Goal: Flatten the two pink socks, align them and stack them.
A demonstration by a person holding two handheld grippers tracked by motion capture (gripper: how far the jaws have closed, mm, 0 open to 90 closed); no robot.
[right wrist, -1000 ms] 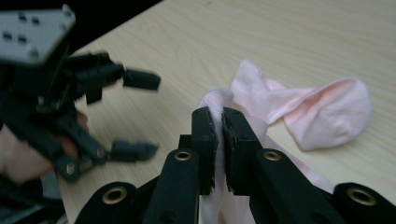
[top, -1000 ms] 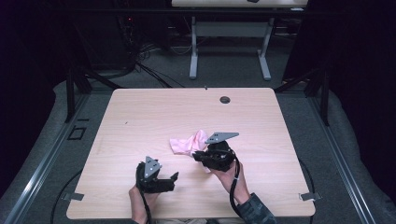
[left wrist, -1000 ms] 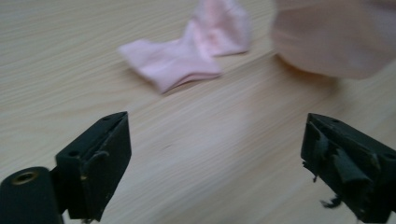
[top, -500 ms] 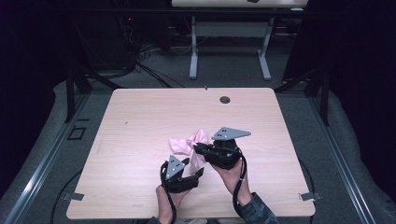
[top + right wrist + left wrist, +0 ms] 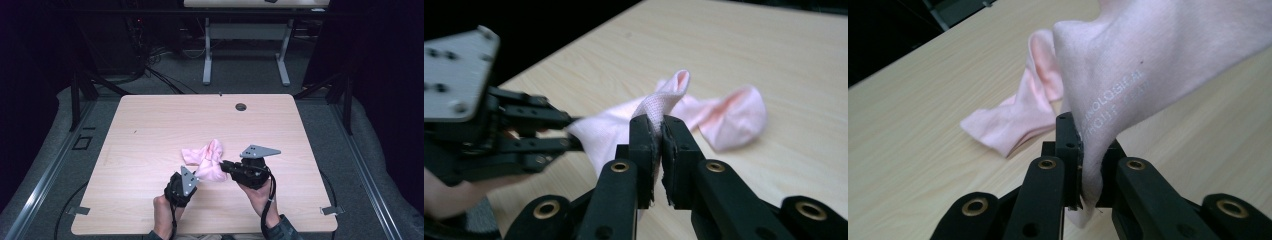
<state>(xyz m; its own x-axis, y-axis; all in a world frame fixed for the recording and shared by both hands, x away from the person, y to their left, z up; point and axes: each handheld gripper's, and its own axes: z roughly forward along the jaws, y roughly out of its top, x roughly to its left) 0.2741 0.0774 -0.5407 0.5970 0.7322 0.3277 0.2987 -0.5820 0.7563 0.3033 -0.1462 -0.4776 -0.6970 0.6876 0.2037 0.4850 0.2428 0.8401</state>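
Wooden table (image 5: 150,130): both grippers' fingers pinch the pink sock (image 5: 207,160)

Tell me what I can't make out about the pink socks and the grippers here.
- High view: where the left gripper and right gripper pinch the pink socks is too small to see.
- Left gripper view: the white lettering on the sock is blurred, and the sock runs off the top edge.
- Right gripper view: the cloth inside the jaws is hidden by the fingers.
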